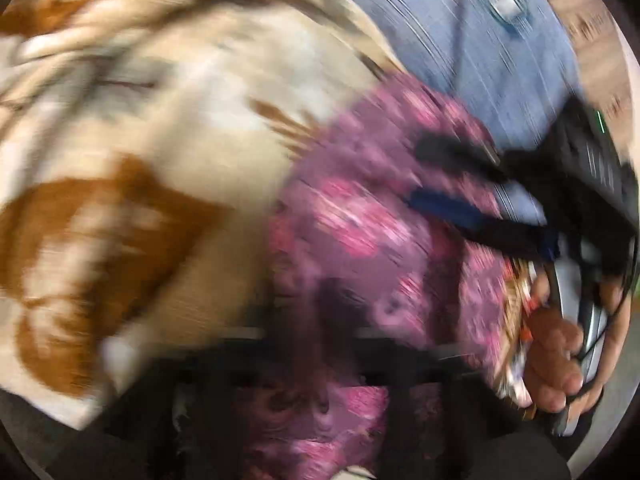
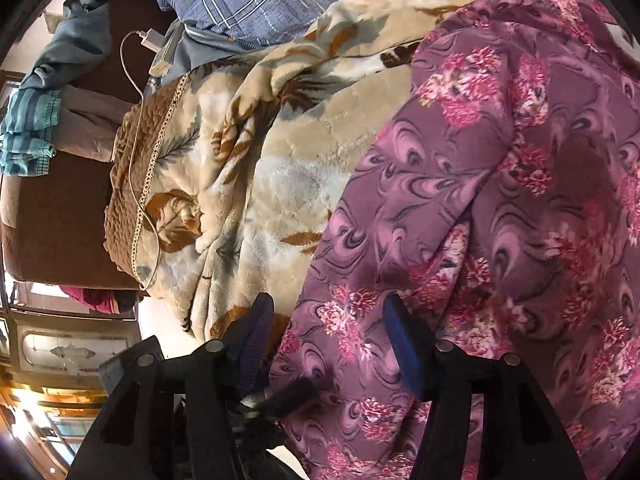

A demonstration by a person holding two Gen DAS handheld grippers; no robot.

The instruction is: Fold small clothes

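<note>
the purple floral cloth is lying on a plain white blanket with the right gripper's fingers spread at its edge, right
Not quite: the blanket is not plain white. It is beige plush with brown and grey leaf prints, as the right wrist view shows. The rest holds: the purple floral cloth lies on it, and the right gripper has its fingers spread at the cloth's edge.

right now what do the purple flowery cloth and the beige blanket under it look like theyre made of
Purple floral garment: thin, smooth printed woven cloth, possibly a synthetic; it drapes in soft folds with a faint sheen.
Beige blanket: thick plush fleece, matte; the fuzzy pile shows in the white patches. The left wrist view is too blurred to add more.
</note>
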